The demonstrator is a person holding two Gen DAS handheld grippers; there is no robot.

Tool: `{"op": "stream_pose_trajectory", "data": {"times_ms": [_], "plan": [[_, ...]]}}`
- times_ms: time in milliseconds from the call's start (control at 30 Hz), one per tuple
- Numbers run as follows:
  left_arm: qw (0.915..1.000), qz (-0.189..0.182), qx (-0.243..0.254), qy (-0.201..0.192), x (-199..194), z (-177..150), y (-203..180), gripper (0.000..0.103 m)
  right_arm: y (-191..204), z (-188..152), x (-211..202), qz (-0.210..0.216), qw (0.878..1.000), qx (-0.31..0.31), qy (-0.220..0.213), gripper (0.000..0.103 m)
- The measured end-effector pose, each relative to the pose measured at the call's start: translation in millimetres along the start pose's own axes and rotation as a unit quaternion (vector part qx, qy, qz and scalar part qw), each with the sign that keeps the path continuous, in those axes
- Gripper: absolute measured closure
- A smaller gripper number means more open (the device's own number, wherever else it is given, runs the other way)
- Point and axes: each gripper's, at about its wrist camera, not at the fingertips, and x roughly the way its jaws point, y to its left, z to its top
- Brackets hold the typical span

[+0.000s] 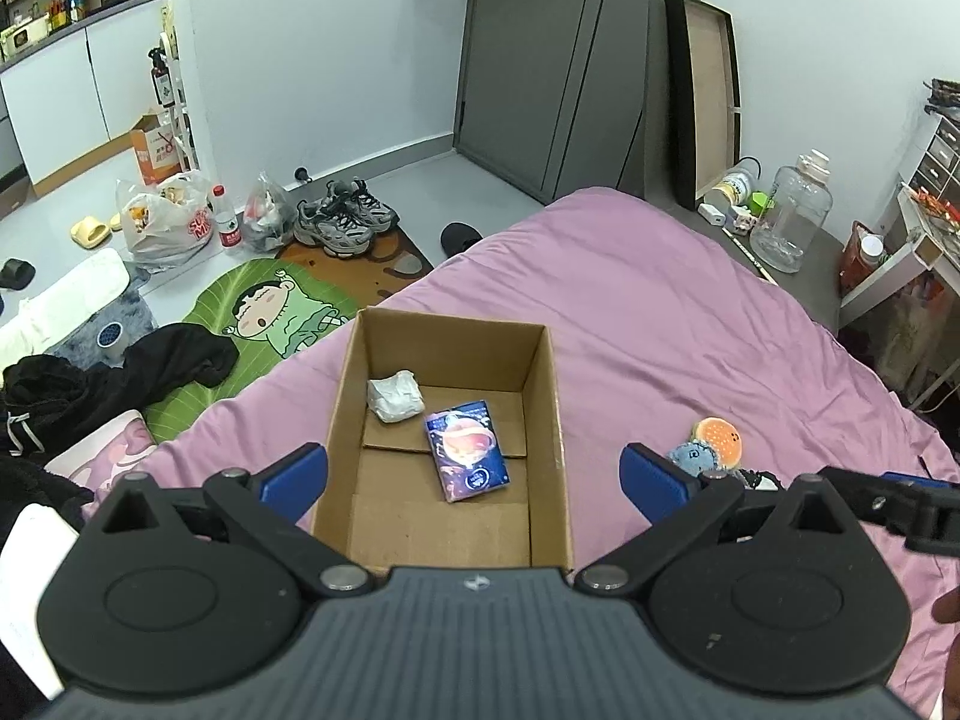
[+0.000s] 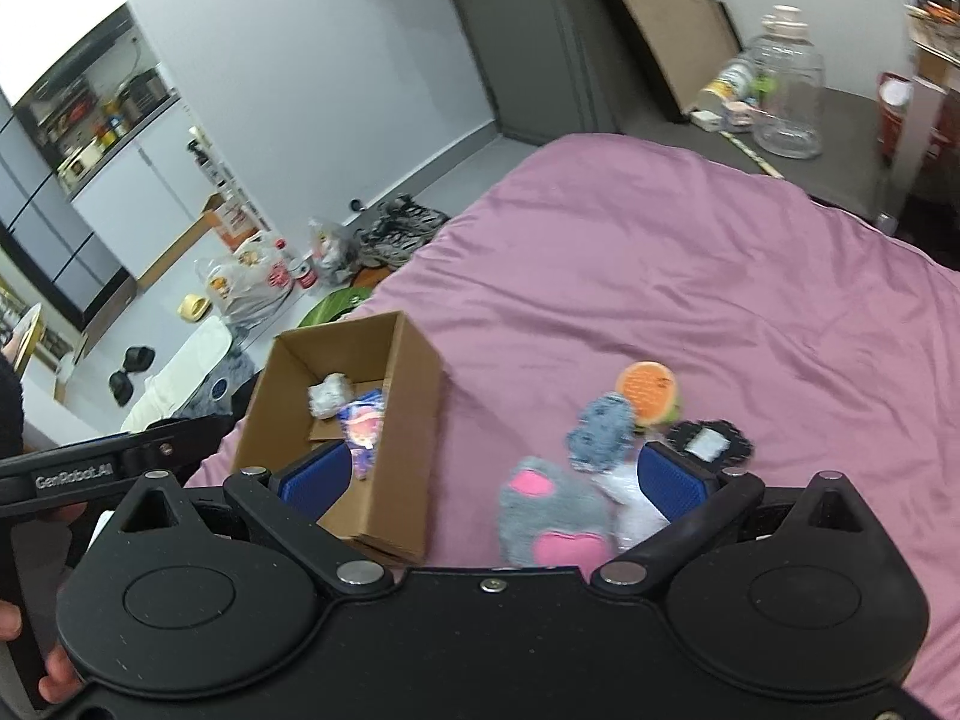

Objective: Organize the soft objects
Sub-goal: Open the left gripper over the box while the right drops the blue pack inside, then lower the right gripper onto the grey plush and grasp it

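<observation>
An open cardboard box [image 1: 543, 420] [image 2: 414, 396] stands on the pink bed. Inside it lie a white crumpled wad [image 1: 395, 397] [image 2: 329, 394] and a purple tissue pack [image 1: 467, 450] [image 2: 361, 427]. My left gripper [image 1: 474, 480] hangs open above the box's near end, nothing between its blue pads. My right gripper [image 2: 495, 483] is open too, over the bed right of the box. Beneath it lie a grey paw-shaped plush with pink pads [image 2: 552, 519], a blue-grey plush [image 2: 602, 432] [image 1: 690, 456], an orange burger plush [image 2: 648, 387] [image 1: 717, 435], a white soft item [image 2: 636, 510] and a black round piece [image 2: 711, 441].
The pink bedsheet [image 1: 660, 312] [image 2: 690, 276] spreads to the right and far side. Left of the bed, the floor holds a green cartoon mat [image 1: 264, 312], black clothes [image 1: 120, 372], sneakers [image 1: 345, 219] and plastic bags [image 1: 165, 219]. A clear jug [image 1: 789, 210] stands beyond the bed.
</observation>
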Motion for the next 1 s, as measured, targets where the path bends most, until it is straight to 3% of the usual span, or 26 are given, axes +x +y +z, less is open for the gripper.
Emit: {"op": "stream_pose_trajectory", "data": {"times_ms": [333, 1000], "plan": [[0.9995, 0.003, 0.030, 0.001, 0.1, -6.4, -42.6, 0.000, -46.6, -4.9, -11.9, 0.005, 0.999, 0.051, -0.015, 0.000], [0.9990, -0.017, 0.033, 0.027, 35.5, -35.4, -99.6, 0.003, -112.9, -18.6, 17.8, 0.020, 0.991, 0.130, 0.020, 0.002]]}}
